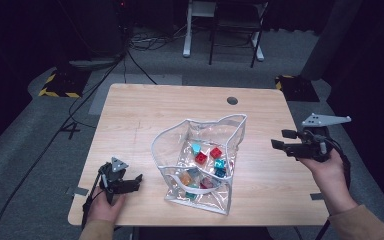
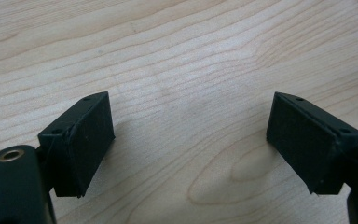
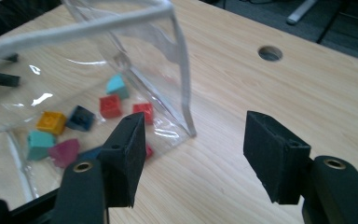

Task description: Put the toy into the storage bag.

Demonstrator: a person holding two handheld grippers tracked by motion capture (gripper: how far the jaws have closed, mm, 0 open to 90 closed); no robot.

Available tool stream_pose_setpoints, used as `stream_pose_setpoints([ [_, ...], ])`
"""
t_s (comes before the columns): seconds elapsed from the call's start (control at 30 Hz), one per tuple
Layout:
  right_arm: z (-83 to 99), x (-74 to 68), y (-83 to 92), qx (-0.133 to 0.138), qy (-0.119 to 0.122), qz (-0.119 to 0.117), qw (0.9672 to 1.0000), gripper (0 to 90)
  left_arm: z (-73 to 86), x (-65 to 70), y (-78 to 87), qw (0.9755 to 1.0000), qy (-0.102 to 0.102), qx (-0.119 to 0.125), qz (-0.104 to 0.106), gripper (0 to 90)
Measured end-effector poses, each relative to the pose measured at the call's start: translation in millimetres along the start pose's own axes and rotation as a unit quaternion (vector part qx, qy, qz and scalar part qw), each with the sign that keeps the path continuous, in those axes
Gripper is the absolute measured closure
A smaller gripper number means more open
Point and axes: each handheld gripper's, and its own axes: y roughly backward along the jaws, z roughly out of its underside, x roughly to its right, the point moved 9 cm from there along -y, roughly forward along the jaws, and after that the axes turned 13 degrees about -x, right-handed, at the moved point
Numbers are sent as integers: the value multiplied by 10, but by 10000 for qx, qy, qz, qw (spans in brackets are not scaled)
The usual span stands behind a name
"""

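A clear plastic pouch point(image 1: 200, 145) with white piping stands open in the middle of the table, and several coloured bricks point(image 1: 205, 165) lie inside it. In the right gripper view the pouch point(image 3: 121, 60) rises ahead on the left, with its bricks point(image 3: 109, 106) seen through the wall. My right gripper point(image 1: 281, 140) hovers open off the pouch's right side, nothing between its jaws point(image 3: 193, 156). At the table's front left my left gripper point(image 1: 130, 184) rests low over bare wood, open and empty point(image 2: 189, 135).
A round cable hole point(image 1: 232, 100) sits near the table's far edge. Beyond the table point(image 1: 130, 110) are a chair frame, floor cables and yellow-black marked bases. Bare wood surrounds the pouch on all sides.
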Motion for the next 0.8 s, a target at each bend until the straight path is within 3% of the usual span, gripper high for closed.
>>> stream_pose_setpoints([
  [0.17,261,214,-25,-62,-320,223,9992,389,0,0,0,10000,0,-3,0,152],
  [0.27,439,333,-56,-155,-430,478,9978,388,0,0,0,10000,-1,-3,2,152],
  [0.57,940,449,-308,-407,-826,530,9943,380,0,1,0,10000,2,0,2,152],
  [0.67,1116,464,-421,-558,-821,652,9929,381,1,1,0,10000,1,-2,4,152],
  [0.8,1298,476,-552,-650,-1001,551,9913,380,0,1,0,10000,3,1,1,152],
])
